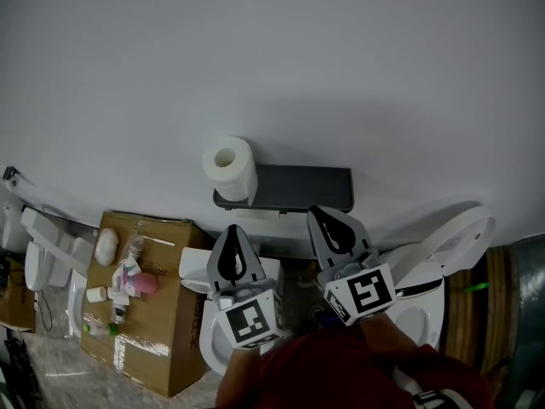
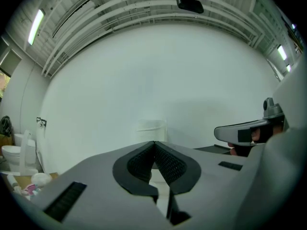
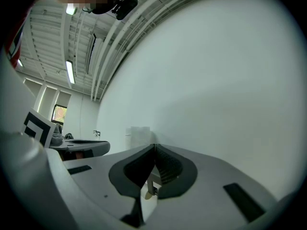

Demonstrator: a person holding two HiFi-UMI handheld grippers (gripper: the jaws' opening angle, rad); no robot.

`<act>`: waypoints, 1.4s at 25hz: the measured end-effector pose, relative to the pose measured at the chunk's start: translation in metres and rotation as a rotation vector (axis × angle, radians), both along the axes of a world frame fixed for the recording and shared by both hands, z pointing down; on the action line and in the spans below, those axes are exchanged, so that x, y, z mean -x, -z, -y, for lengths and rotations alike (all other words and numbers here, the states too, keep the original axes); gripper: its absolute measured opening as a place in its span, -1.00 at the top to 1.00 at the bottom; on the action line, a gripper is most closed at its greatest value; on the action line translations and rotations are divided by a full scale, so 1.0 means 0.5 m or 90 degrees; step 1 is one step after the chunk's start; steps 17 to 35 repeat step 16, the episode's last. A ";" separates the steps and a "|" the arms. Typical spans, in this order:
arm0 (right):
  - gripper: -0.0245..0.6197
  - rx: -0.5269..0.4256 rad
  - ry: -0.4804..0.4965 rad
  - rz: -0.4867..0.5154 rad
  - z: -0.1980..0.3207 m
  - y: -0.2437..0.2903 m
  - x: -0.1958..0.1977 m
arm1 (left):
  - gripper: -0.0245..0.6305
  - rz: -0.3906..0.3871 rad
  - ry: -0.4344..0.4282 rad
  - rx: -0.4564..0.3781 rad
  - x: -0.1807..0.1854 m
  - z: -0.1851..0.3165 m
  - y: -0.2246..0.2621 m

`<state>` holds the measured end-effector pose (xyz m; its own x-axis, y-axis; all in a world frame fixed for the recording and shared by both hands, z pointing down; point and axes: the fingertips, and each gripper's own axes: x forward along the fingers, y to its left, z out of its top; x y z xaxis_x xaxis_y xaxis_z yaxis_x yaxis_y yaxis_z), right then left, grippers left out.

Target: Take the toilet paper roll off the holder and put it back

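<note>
- Box point(image 1: 145, 313): brown cardboard, well left of and below the holder point(image 1: 298, 187). Small bottles and a pink item lie on top. Not part of the job, so I leave it alone.
- Roll point(image 1: 230, 167): white, soft, cylindrical, sitting at the holder's left end against the wall. Its core hole faces me in the head view. Can't tell how the peg runs through it. Judging by that, the take-off hasn't begun.
- Left gripper point(image 1: 232, 233): below the holder, just under the roll and apart from it. Jaws closed tip to tip, ribbed black pads meeting, nothing held. Its own view shows the roll dead ahead past the tips.
- Holder: dark flat shelf, matte, prob. metal or plastic, with straight edges. It's fixed to a plain white wall.
- Right gripper point(image 1: 317, 217): below the holder's right half, near it, no contact. Jaws also fully closed and empty.
- Toilet point(image 1: 451, 237): glossy white, lid up, right of and below the holder. Clear of both grippers.
- How I'd do this step:
  - Open the left jaws wide before going in, since closed tips would only poke the paper.
  - Come at the roll square-on and take it across the body, not by a loose sheet.
  - Squeeze lightly; the paper is soft, so it'll dent or unwind.
  - Pull along the peg's line, not sideways.
  - Keep the right gripper back, or use it to steady the shelf if the roll binds.
</note>
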<state>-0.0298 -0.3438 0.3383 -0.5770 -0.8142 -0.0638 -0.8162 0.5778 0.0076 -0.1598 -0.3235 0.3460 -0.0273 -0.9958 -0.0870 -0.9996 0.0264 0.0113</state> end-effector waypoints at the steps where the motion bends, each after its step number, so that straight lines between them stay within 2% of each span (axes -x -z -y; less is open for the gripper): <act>1: 0.87 0.000 0.000 0.000 0.000 0.000 -0.001 | 0.88 -0.002 -0.001 -0.002 -0.001 -0.001 0.001; 35: 0.87 -0.001 -0.013 -0.002 -0.003 -0.001 -0.019 | 0.88 -0.011 -0.011 -0.003 -0.021 0.000 0.004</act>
